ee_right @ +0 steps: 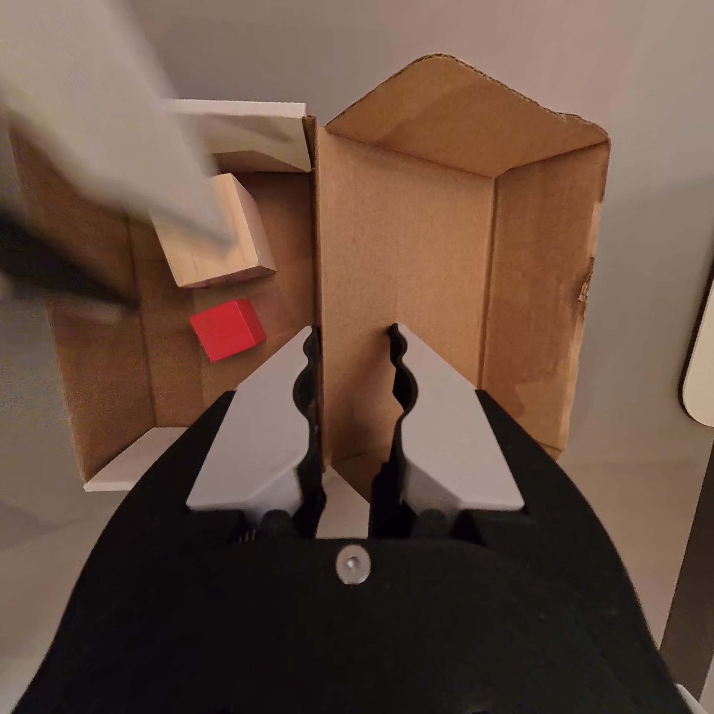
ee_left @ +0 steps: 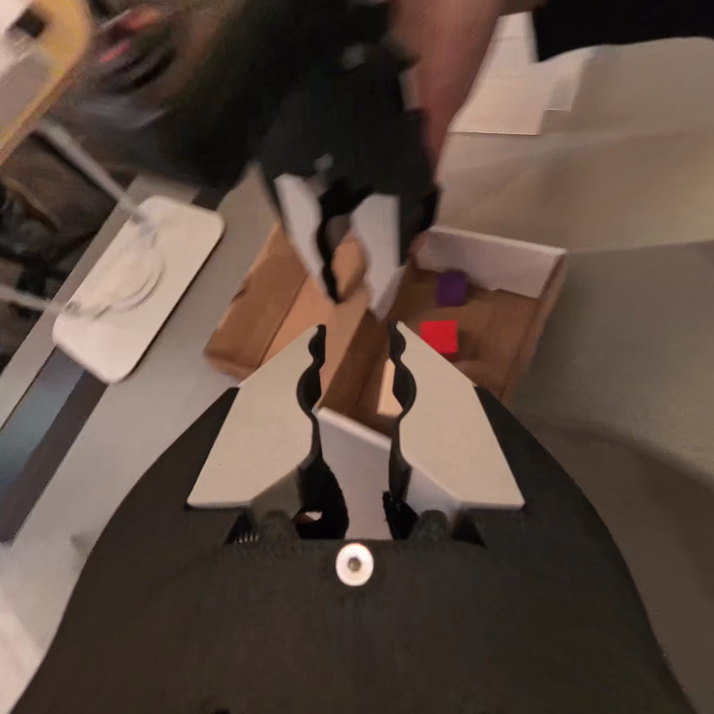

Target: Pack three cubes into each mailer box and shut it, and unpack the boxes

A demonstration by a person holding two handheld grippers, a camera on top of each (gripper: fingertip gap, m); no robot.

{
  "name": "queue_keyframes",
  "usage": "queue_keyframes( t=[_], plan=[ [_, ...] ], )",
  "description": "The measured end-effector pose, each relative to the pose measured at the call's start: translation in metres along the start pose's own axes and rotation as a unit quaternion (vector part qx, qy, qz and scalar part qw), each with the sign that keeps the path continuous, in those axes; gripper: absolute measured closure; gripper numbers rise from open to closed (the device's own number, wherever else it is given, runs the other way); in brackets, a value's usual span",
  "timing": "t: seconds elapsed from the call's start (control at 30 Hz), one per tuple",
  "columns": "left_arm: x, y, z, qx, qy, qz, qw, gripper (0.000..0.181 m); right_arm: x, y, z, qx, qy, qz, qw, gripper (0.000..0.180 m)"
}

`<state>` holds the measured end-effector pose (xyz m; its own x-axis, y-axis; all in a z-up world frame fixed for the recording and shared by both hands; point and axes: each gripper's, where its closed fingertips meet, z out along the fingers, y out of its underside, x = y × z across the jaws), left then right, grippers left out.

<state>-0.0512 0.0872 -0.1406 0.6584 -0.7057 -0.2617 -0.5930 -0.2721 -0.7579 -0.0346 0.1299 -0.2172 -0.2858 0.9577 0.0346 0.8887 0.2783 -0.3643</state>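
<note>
An open cardboard mailer box (ee_right: pixel 96 386) lies on the pale table, its lid (ee_right: pixel 405 251) folded out flat to the right. Inside lie a red cube (ee_right: pixel 228 328) and a larger plain wooden cube (ee_right: pixel 235 255). My right gripper (ee_right: pixel 353 332) is open and empty, hovering over the lid beside the hinge wall. My left gripper (ee_right: pixel 116 174) shows blurred at the upper left, over the wooden cube. In the left wrist view, my left gripper (ee_left: pixel 355 332) is open and empty above the box's near wall (ee_left: pixel 347 432). A purple cube (ee_left: pixel 451 288) and the red cube (ee_left: pixel 439 336) lie inside, with the right gripper (ee_left: pixel 347 286) beyond.
A white rounded pad (ee_left: pixel 181 247) bearing a clear glass-like thing lies left of the box near the table's edge. It also shows at the right edge of the right wrist view (ee_right: pixel 701 367). A person's arm (ee_left: pixel 444 77) reaches in from above.
</note>
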Motion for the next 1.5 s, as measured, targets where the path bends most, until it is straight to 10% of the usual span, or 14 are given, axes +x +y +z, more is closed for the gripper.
queue_keyframes(
  t=[0.23,0.9,1.5],
  plan=[
    [-0.008,0.076,0.007,-0.063,0.022,-0.123,0.99,0.136,0.0,0.0,0.0,-0.013,0.016,-0.007,1.0,0.145],
    [-0.002,0.08,0.015,-0.063,0.006,-0.125,0.99,0.153,-0.019,-0.014,-0.087,0.118,0.228,0.103,0.961,0.129],
    [0.033,0.095,-0.057,-0.034,0.082,-0.185,0.979,0.143,-0.119,0.025,-0.056,0.239,0.145,0.289,0.916,0.113]
  ],
)
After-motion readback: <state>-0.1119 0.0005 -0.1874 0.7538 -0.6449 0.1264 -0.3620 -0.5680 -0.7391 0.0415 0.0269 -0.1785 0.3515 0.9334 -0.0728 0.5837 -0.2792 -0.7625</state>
